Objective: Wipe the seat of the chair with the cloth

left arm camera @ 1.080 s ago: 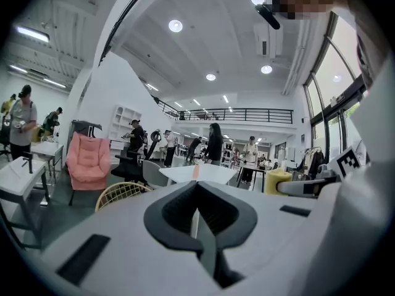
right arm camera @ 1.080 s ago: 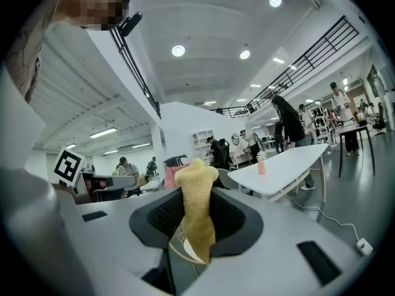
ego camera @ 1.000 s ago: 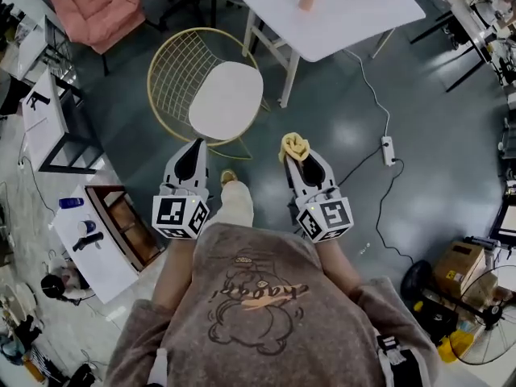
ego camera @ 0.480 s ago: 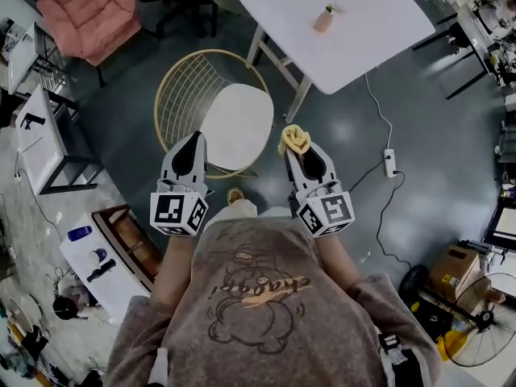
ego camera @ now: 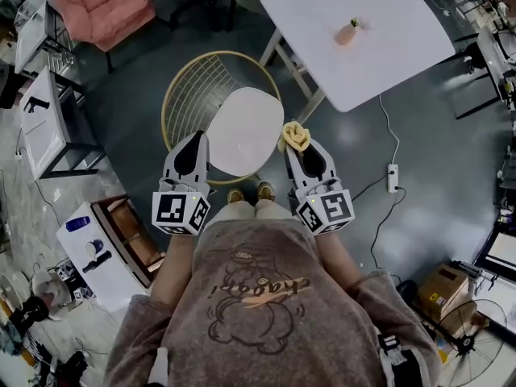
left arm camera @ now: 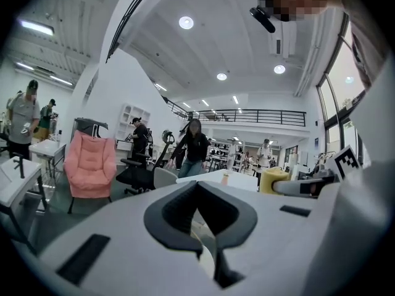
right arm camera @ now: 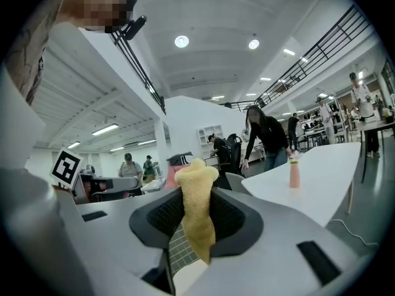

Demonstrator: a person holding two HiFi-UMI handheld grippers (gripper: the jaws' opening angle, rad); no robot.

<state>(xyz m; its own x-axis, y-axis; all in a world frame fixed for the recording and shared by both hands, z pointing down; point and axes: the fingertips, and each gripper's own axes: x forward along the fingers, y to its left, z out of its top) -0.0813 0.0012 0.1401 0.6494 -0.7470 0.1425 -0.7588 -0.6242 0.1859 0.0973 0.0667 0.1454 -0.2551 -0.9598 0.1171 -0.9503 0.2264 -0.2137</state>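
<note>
1. Head view compared with half a second ago: the gold wire chair (ego camera: 193, 95) with its white round seat (ego camera: 246, 130) is now framed more squarely between the two grippers. The white table (ego camera: 379, 47) and the small pink bottle (ego camera: 347, 32) on it have shifted right in frame. Two tan shoes (ego camera: 250, 193) are now seen side by side under the seat's near edge, where one showed before. Both grippers are framed almost as before.
2. The right gripper (ego camera: 300, 141) is seen closed on the crumpled yellow cloth (ego camera: 294, 135). In the right gripper view the cloth is pinched between the dark pads, a bunch standing up past the tips and a tail hanging below.
3. The cloth is held at the seat's right edge. Contact with the seat cannot be told.
4. The left gripper (ego camera: 193, 138) is seen with jaws drawn together and nothing between them. It is held at the seat's left edge, over the wire frame.
5. Writing: black-and-white square markers are carried on the left gripper's cube (ego camera: 180, 213) and the right gripper's cube (ego camera: 325, 213). A cartoon print with a line of script is seen on the brown sweatshirt (ego camera: 258, 297); the script is not legible.
</note>
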